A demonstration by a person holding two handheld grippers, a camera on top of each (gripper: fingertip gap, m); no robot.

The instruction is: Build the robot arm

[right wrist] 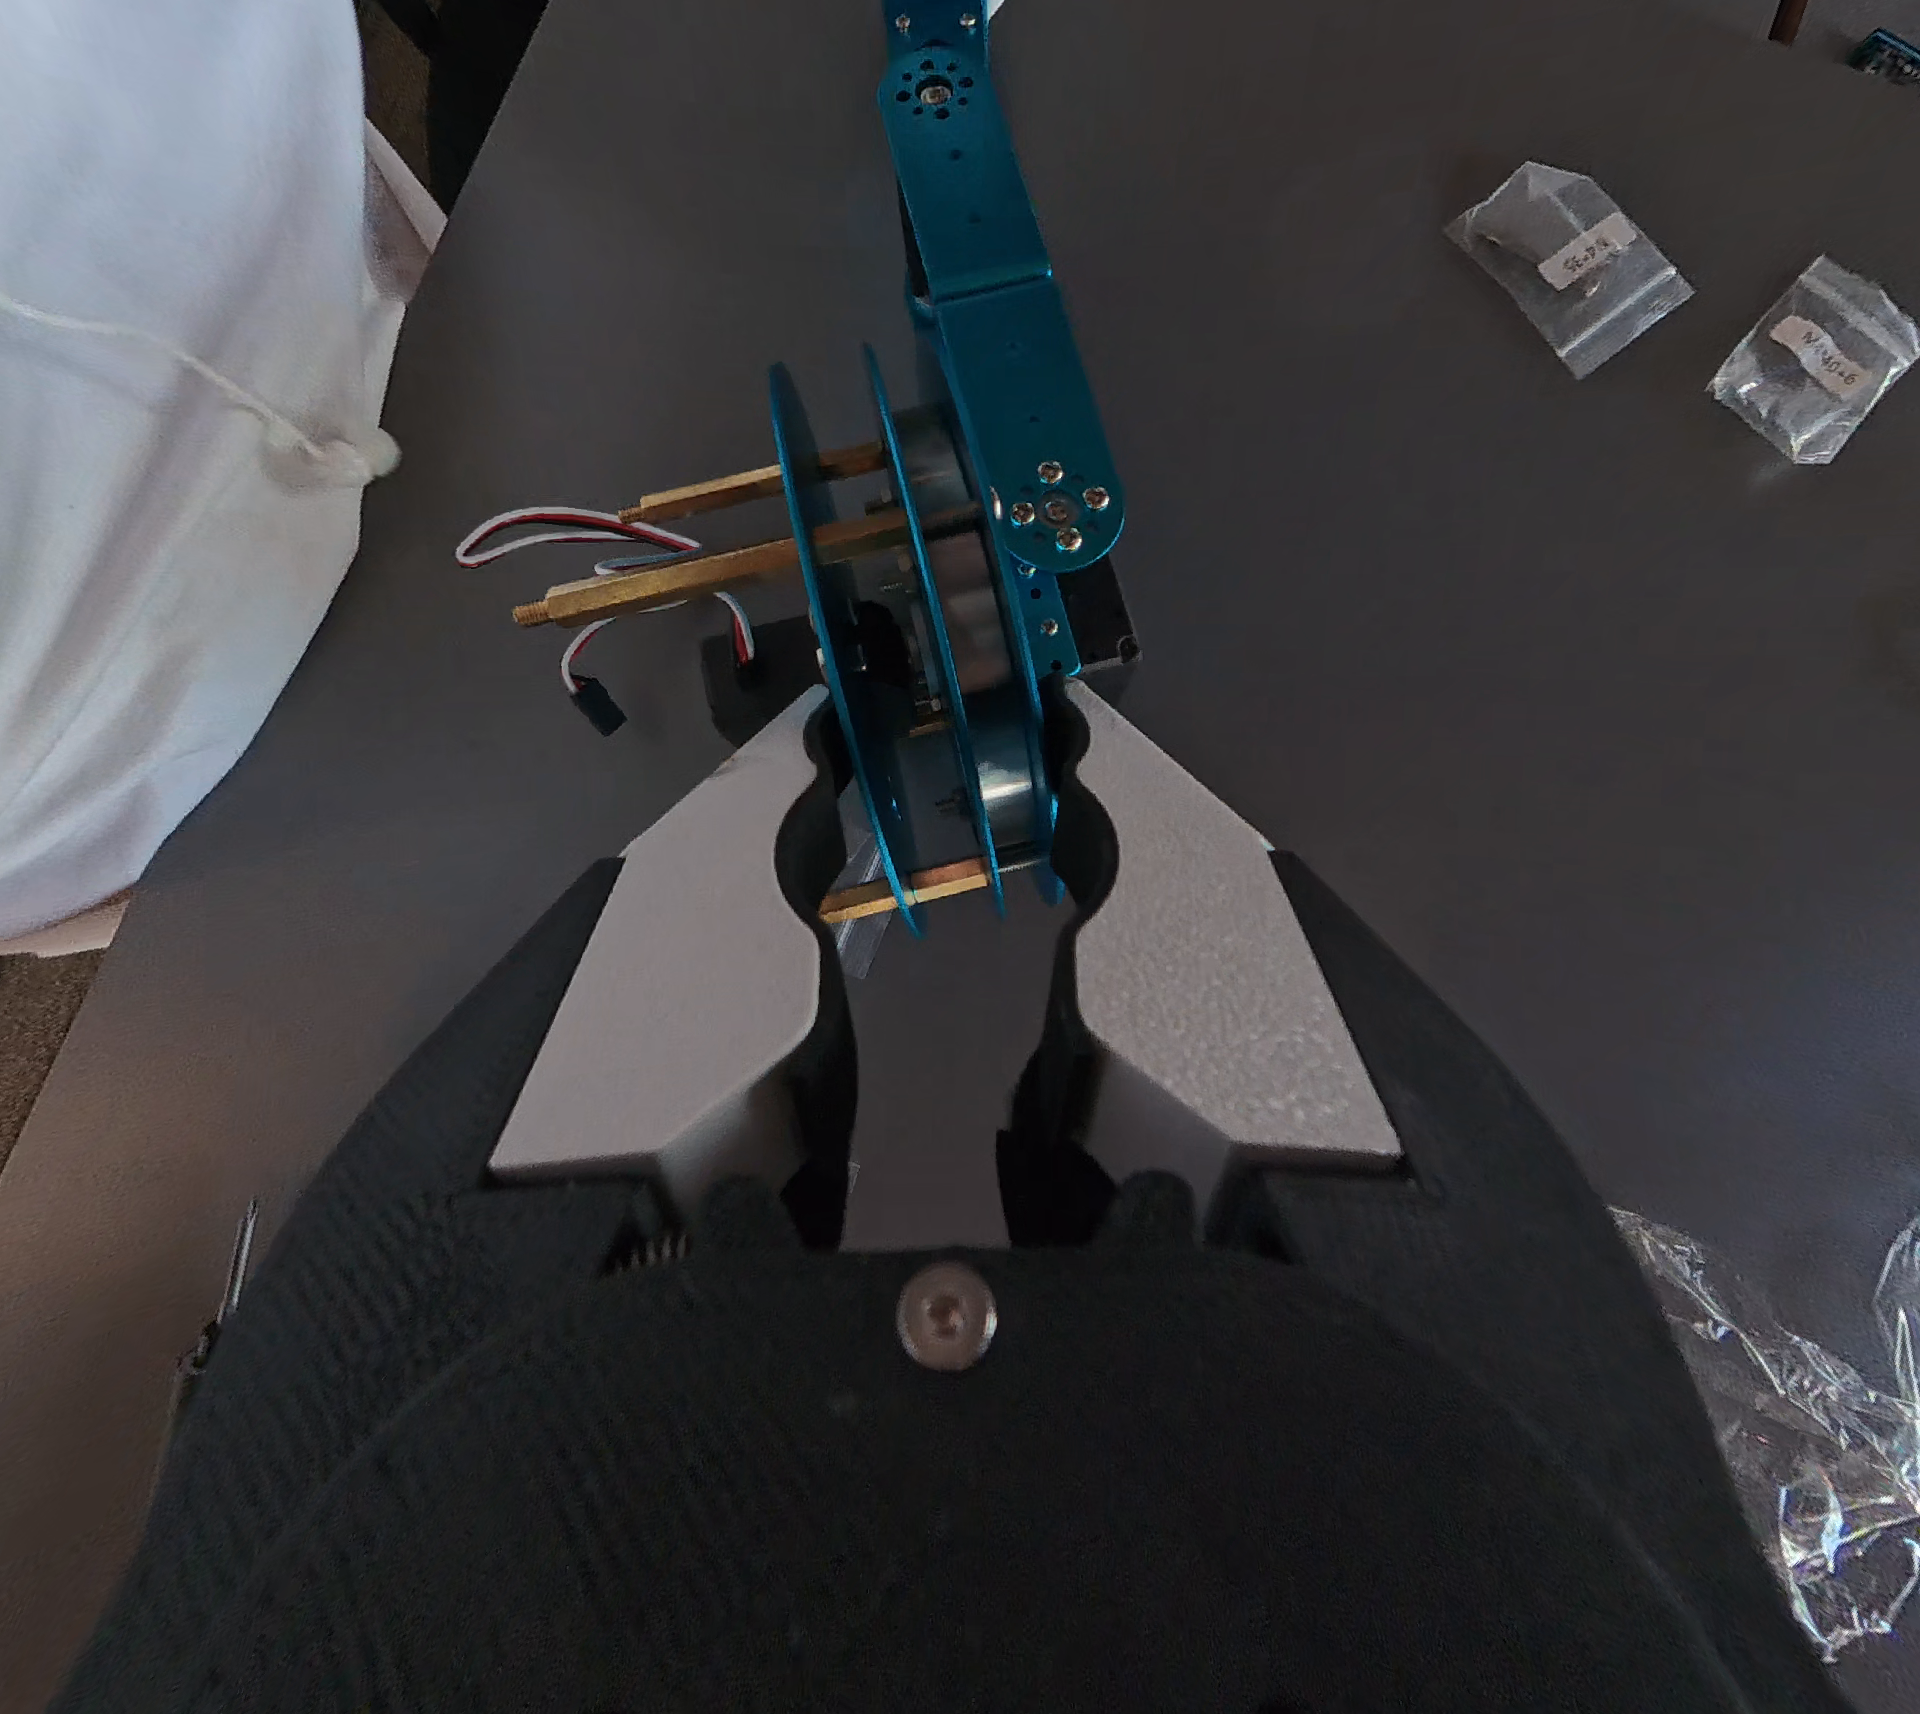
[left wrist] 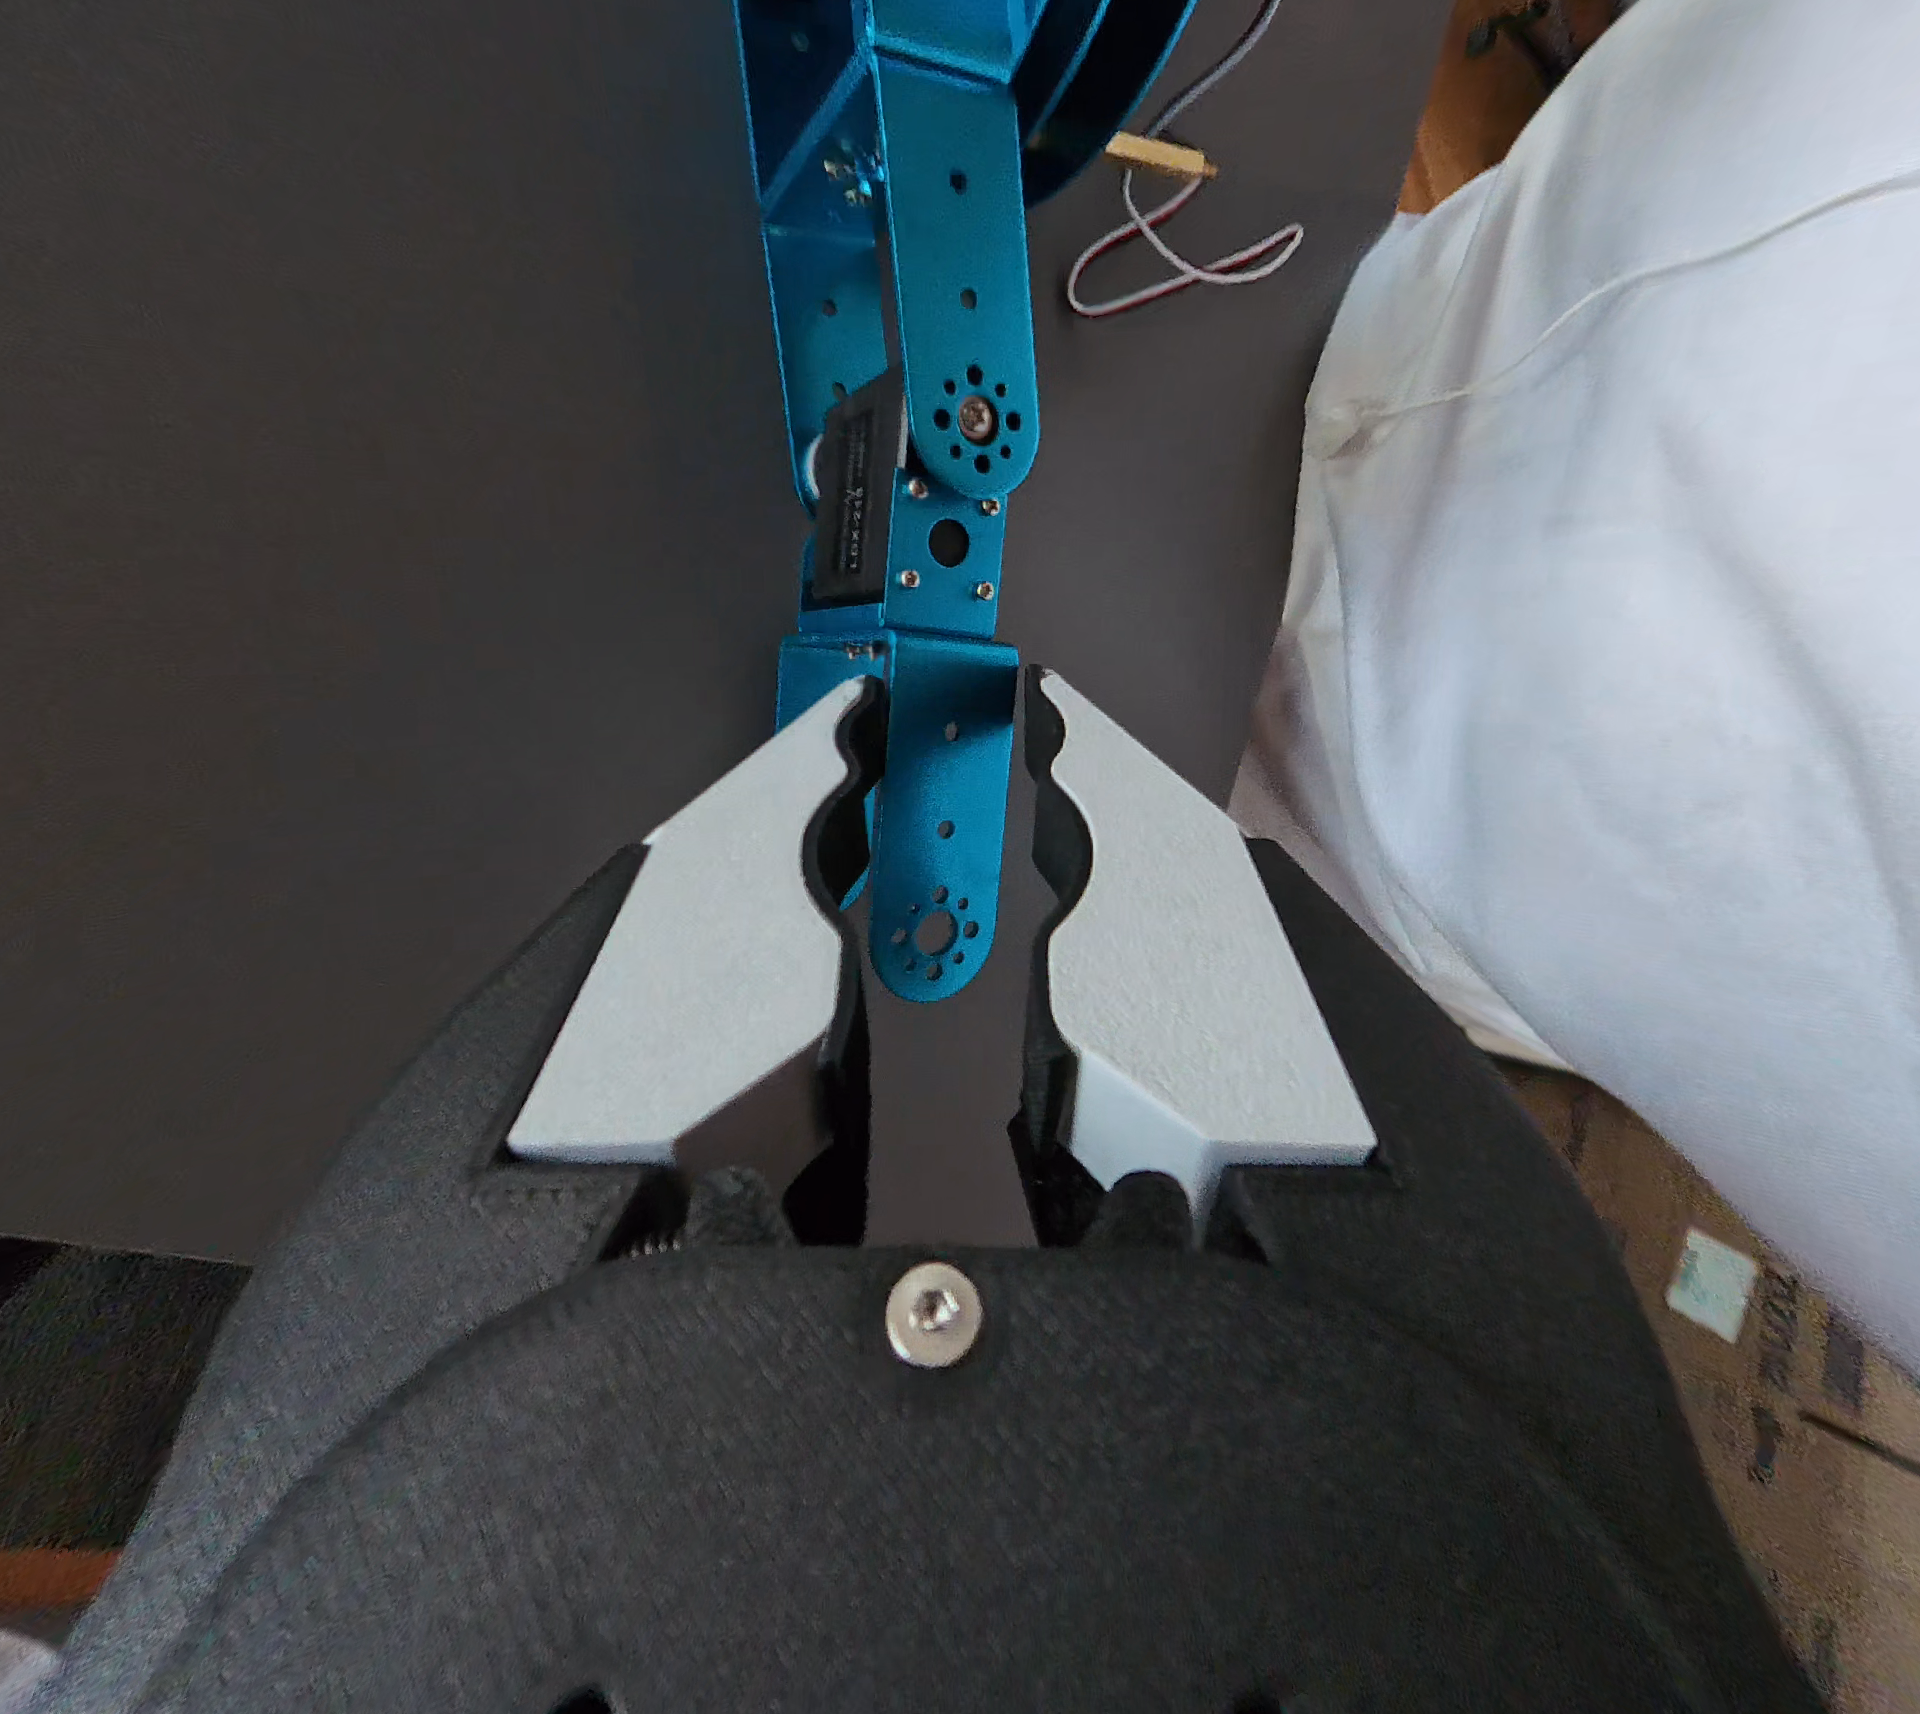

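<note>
Reaching in from opposite ends, both tongs sit around one blue metal arm (left wrist: 951, 376) lying along the middle of the dark table (left wrist: 364, 417). The left gripper (left wrist: 943, 688) is a little open around the arm's narrow end bracket; the left finger looks against it, with a slim gap on the right. The right gripper (right wrist: 940, 708) is parted wider around the round base discs (right wrist: 914, 625), seemingly touching their rims, though a firm hold can't be confirmed.

The arm looks stiff, fairly heavy and slick, its joints likely to fold, so flat brackets offer better hold than thin disc edges. Brass posts (right wrist: 717, 573) and loose wires (right wrist: 582, 537) stick out at centre left. A white cloth (right wrist: 166, 314) crowds the left edge; small plastic bags (right wrist: 1569, 267) lie upper right, crumpled plastic (right wrist: 1787, 1436) lower right, with open table between.
</note>
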